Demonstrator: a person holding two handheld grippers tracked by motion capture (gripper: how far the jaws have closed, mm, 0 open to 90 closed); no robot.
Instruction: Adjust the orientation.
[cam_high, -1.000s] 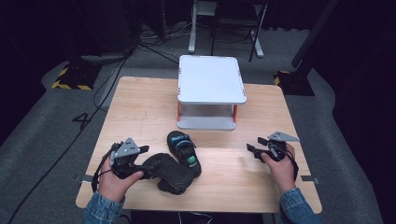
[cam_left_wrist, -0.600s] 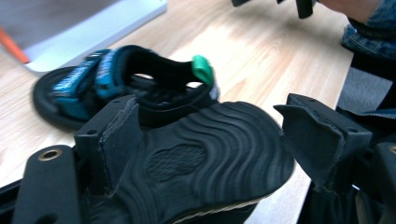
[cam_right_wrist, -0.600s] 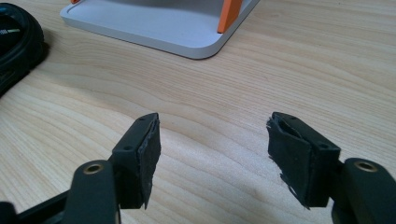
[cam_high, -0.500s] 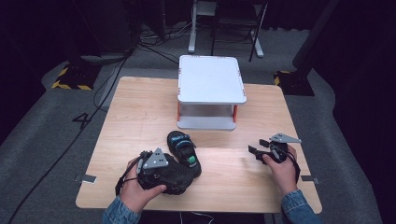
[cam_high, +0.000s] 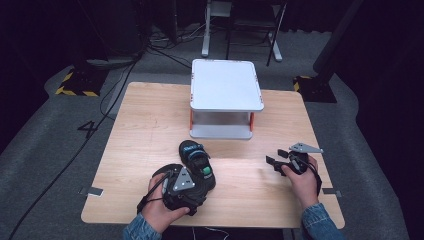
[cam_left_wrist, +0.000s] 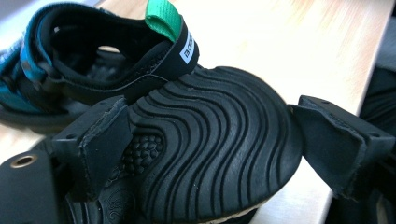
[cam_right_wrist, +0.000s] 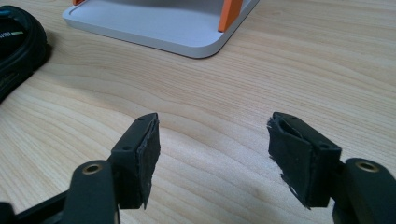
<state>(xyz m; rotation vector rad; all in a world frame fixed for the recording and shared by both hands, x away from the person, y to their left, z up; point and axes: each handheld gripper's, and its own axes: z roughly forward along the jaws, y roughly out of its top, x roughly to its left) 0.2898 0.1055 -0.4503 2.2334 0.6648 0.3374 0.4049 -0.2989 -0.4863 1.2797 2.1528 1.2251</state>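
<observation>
1. Left gripper: set low over the near-left part of the table, its 2 jaws straddling the overturned sandal. The jaws have just been opening and stand wide, with the sandal between them. The pads sit right at the sole's 2 edges; no squeeze is evident, so this reads as a loose straddle, not a firm grip.
2. Overturned sandal: black, ribbed sole facing up, lying on the table just beside its mate. Judged reason for the straddle: the sole is broad, so the jaws must spread fully to take it across the width, probably to turn or lift it.
3. Upright sandal: blue straps, green heel tab, standing sole-down, touching or nearly touching the overturned one. It sits nearer the stand.
4. Right gripper: held at the right side of the table, well apart from both sandals, jaws parted fairly wide with nothing between them. Judged to be waiting its turn.
5. White 2-tier stand: at the far middle of the table, orange posts, both shelves bare; a likely destination for the pair.
</observation>
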